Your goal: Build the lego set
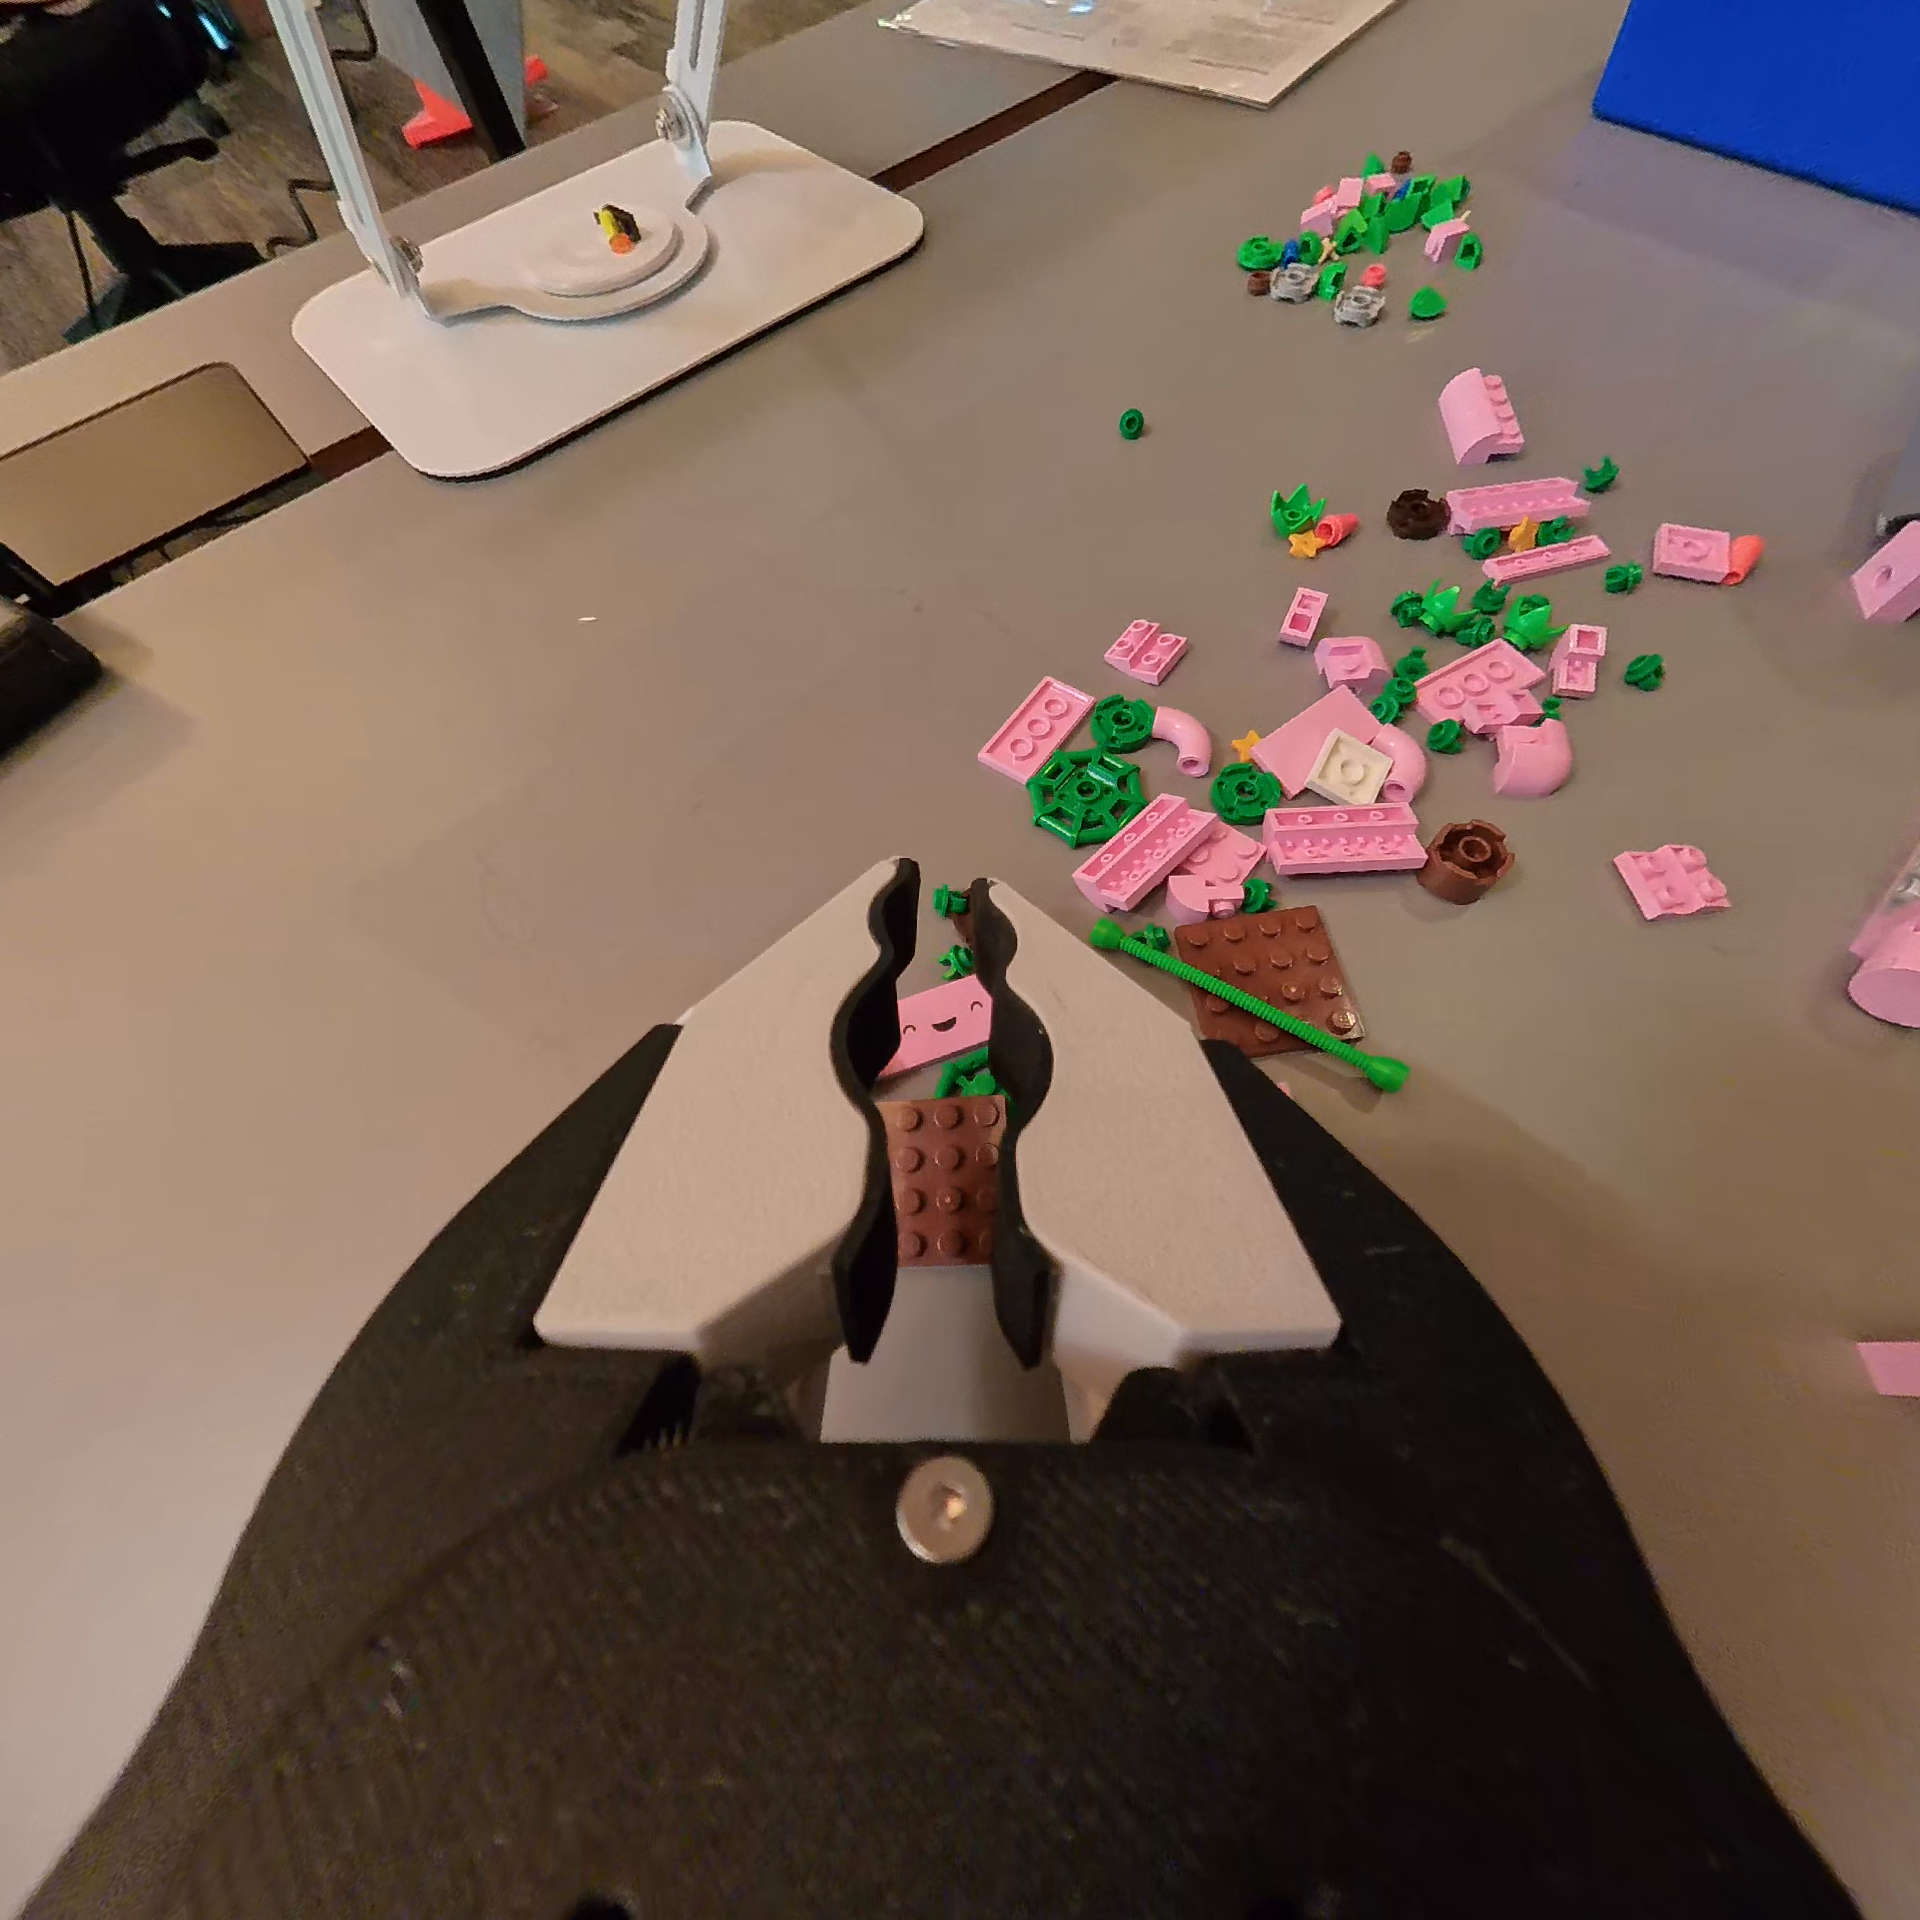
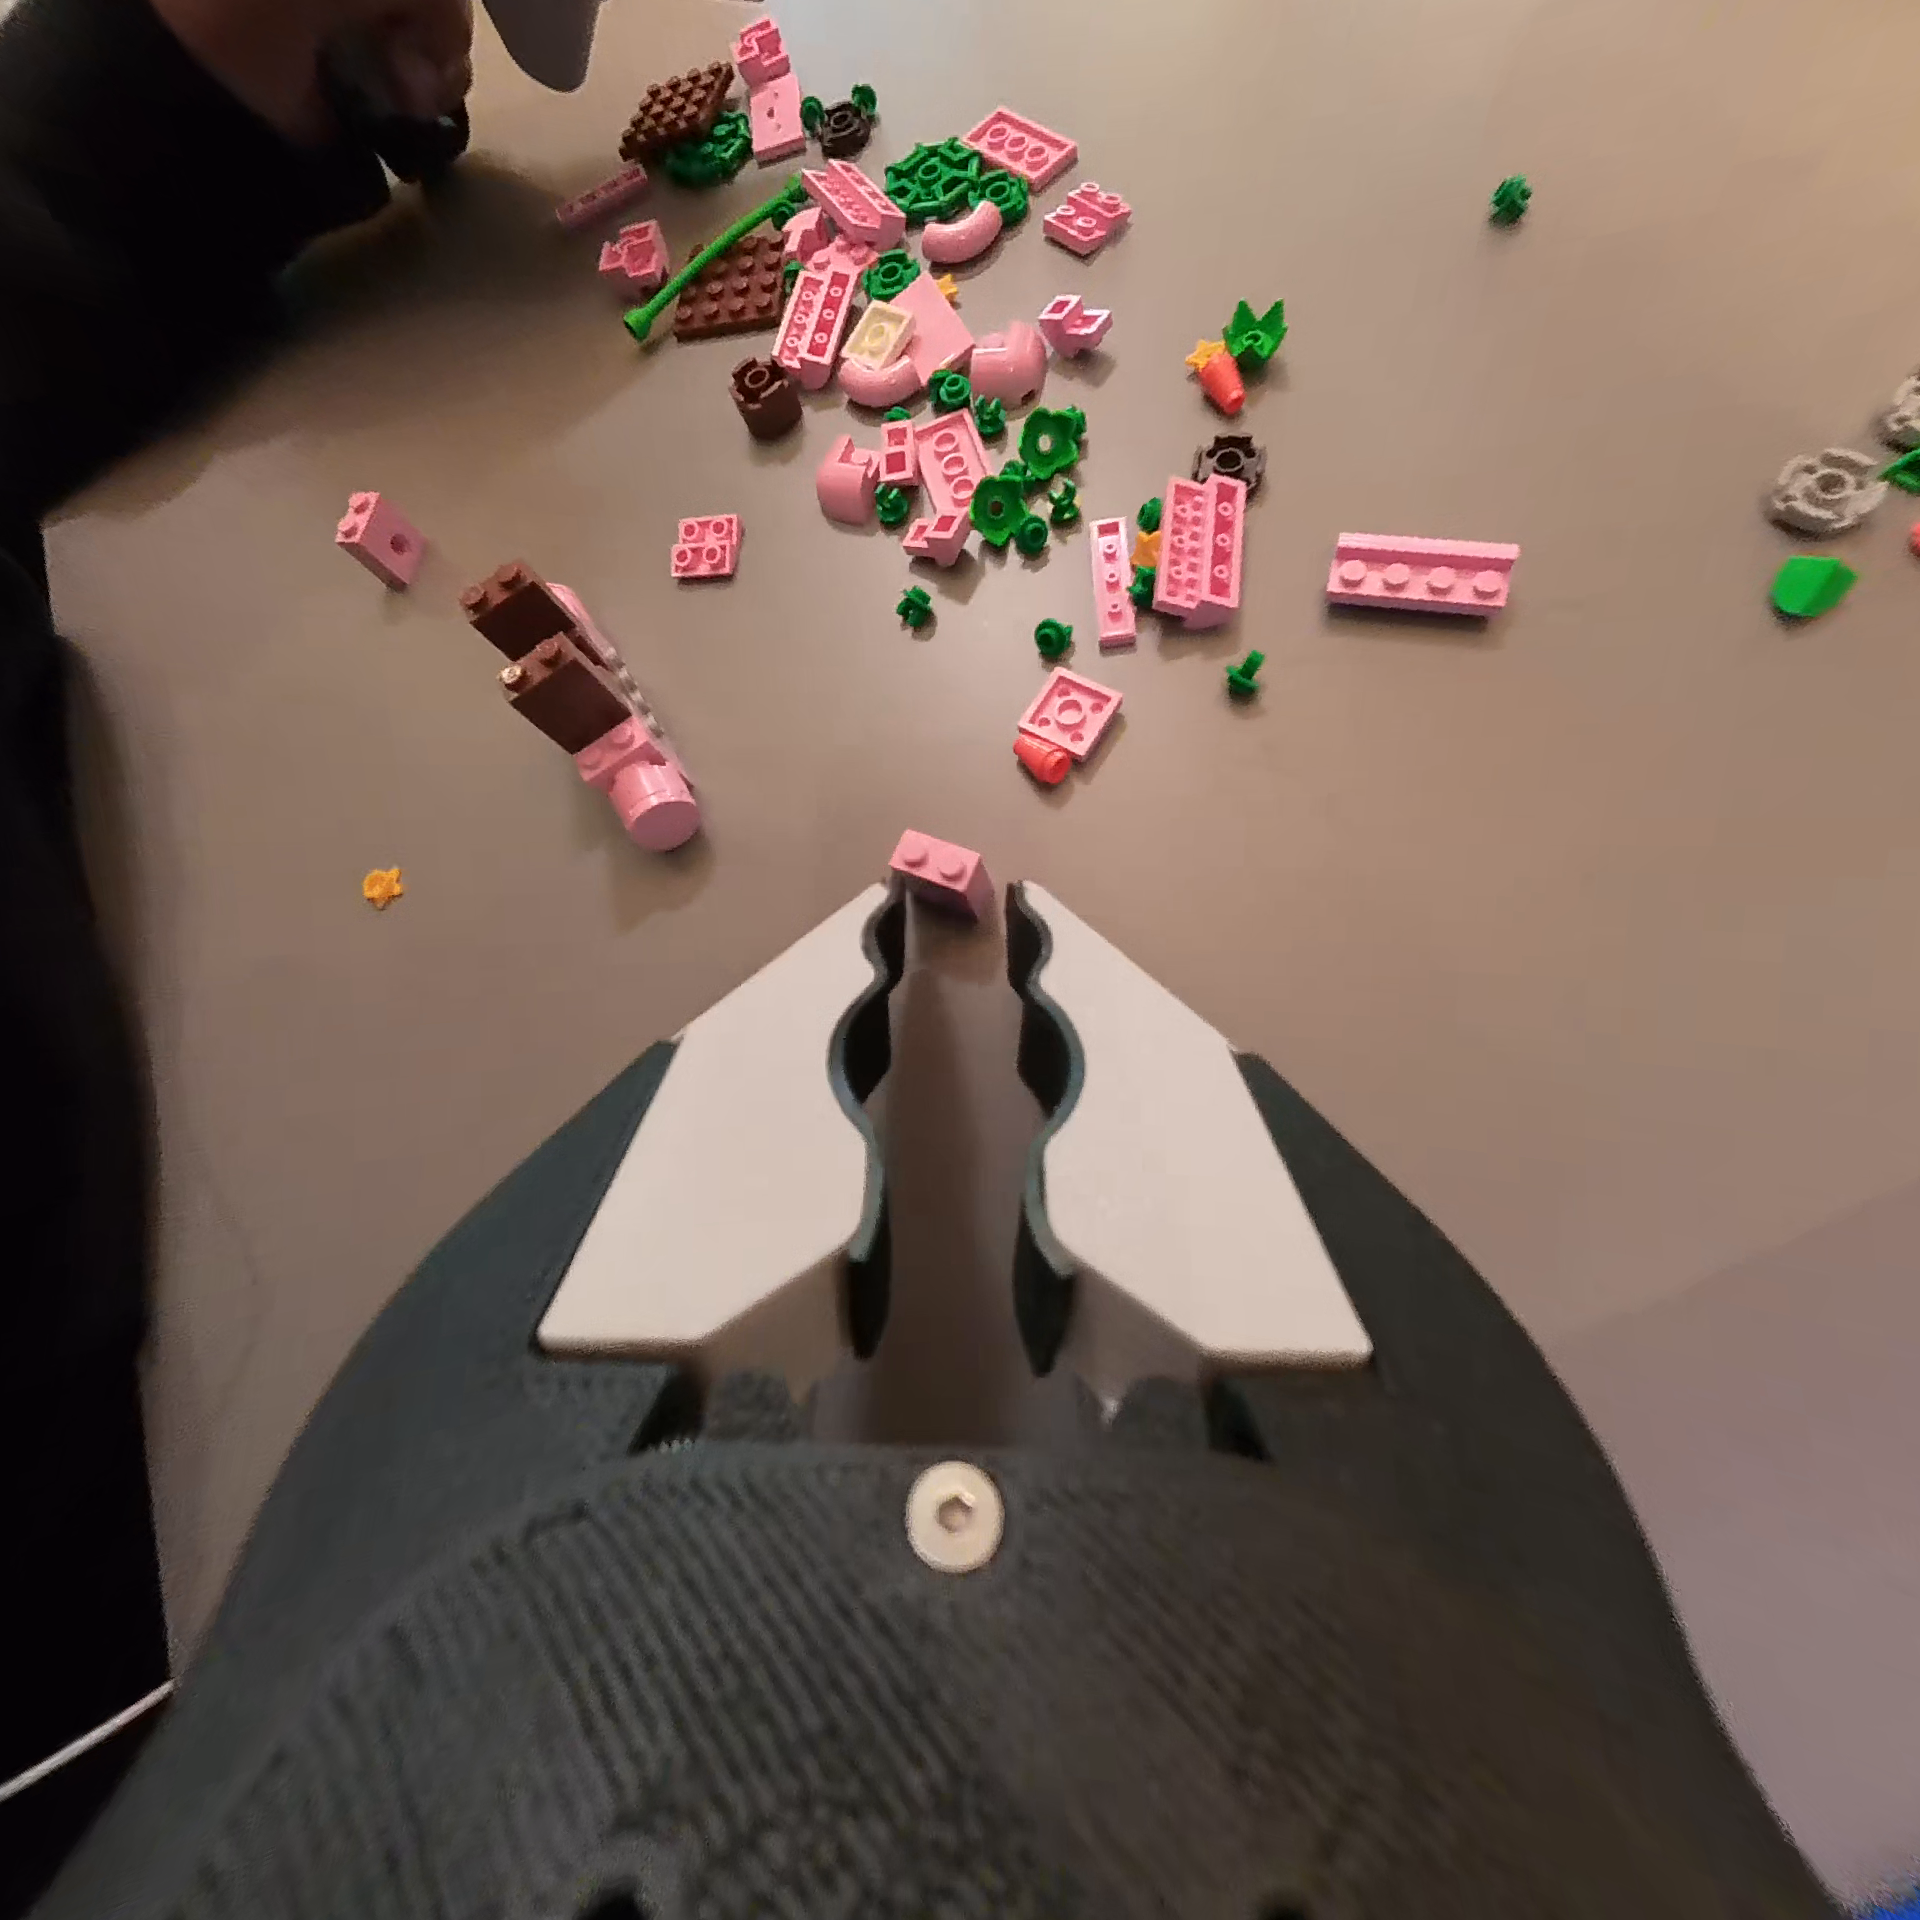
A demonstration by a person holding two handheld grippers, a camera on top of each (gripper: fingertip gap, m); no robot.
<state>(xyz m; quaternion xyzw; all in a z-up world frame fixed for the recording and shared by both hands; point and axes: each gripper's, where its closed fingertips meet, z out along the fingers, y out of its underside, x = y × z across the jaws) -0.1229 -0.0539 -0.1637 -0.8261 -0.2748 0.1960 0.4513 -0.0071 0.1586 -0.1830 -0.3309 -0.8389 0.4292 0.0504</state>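
1. Left gripper [image 1: 951, 904]: jaws nearly together, tips apart by a thin gap. A brown studded plate [image 1: 943, 1184] shows between the fingers, but I can't tell if it is pinched or just lies on the bench [image 1: 520, 831] underneath.
2. Right gripper [image 2: 951, 902]: jaws stand apart, released. A small pink two-stud brick [image 2: 940, 868] sits right at the fingertips, partly between them; contact unclear.
3. Just past the left tips: a pink face tile [image 1: 940, 1023] and tiny green bits.
4. Mid bench, right wrist view: a part-built pink and brown assembly [image 2: 587, 691] lying on its side, left of the right gripper.
5. Farther off: loose pile of pink, green and brown pieces [image 2: 935, 343], with a green flexible rod [image 1: 1247, 1001] across a second brown plate [image 1: 1273, 977].
6. Handling, judged: pieces are light, rigid and slick, so they skid or pop out easily. Grip the brick on its flat side walls, not the studs.
7. Far left: white stand base [image 1: 623, 301].
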